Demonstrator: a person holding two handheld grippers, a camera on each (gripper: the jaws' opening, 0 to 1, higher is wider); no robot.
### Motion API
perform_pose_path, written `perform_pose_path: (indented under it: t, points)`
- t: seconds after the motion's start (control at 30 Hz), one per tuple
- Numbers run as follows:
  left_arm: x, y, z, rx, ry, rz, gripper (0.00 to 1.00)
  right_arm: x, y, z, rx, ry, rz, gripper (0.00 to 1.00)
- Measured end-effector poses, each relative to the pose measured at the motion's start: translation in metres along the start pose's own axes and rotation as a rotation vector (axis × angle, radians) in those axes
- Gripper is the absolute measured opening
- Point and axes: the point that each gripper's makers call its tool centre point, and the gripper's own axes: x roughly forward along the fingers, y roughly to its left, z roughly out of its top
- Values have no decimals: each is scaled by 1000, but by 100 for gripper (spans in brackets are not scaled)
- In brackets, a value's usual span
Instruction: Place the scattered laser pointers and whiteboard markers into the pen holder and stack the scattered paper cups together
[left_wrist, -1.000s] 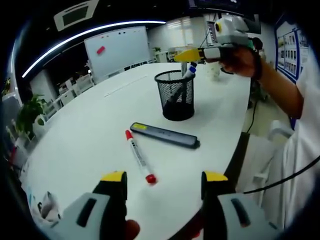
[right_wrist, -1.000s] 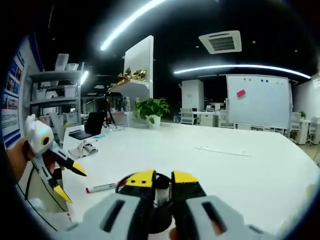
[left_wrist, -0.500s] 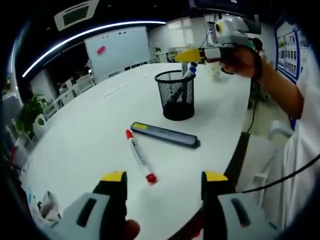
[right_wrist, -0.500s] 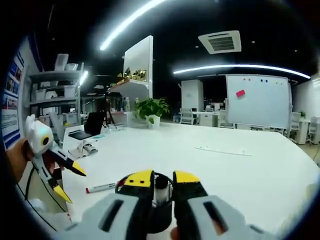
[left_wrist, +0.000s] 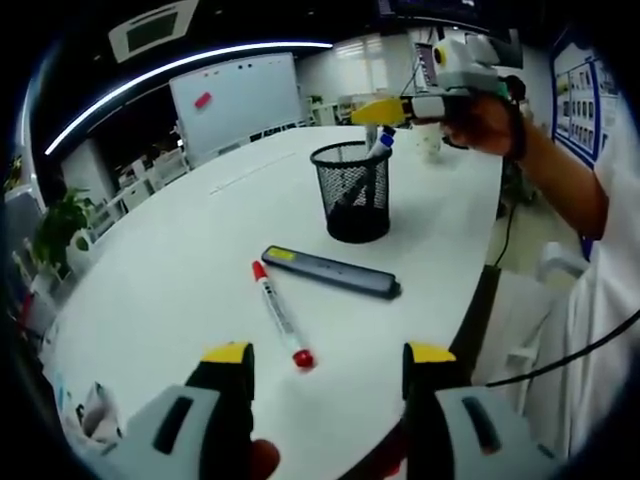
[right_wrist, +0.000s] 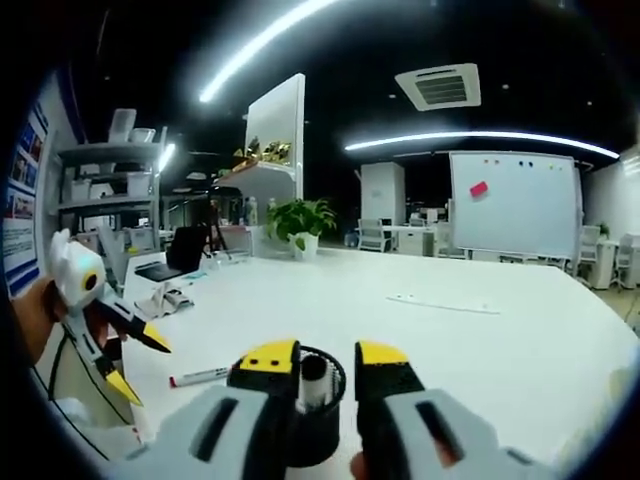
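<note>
The black wire-mesh pen holder (left_wrist: 351, 191) stands on the white tabletop (left_wrist: 190, 260) with a blue-capped whiteboard marker (left_wrist: 379, 143) inside. The right tongs (left_wrist: 378, 110) hang over it, spread apart. A red-capped whiteboard marker (left_wrist: 280, 315) and a long grey laser pointer (left_wrist: 330, 271) lie beside it. The left tongs (left_wrist: 328, 352) are spread wide, holding nothing.

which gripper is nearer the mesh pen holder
Right. The right gripper hangs directly above the pen holder; the left gripper sits back at the table's near edge, beyond the red marker.

Pen holder (right_wrist: 300, 420) base behind fingers, laser pointer (left_wrist: 330, 270) label unreadable
</note>
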Motion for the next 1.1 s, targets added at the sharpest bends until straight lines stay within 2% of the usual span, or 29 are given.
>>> perform_pose_path:
  t: [0.23, 0.73, 0.97, 1.1]
  points:
    - [0, 0, 0, 2, 1, -1, 60, -5, -8, 9, 51, -37, -19, 28]
    - [3, 0, -2, -7, -1, -1, 60, -11, -10, 19, 40, -84, -16, 29]
    - [3, -2, 3, -20, -18, -5, 60, -15, -7, 20, 16, -95, 4, 29]
    - [3, 2, 6, -44, -45, 15, 55, -19, -11, 22, 13, -111, -12, 29]
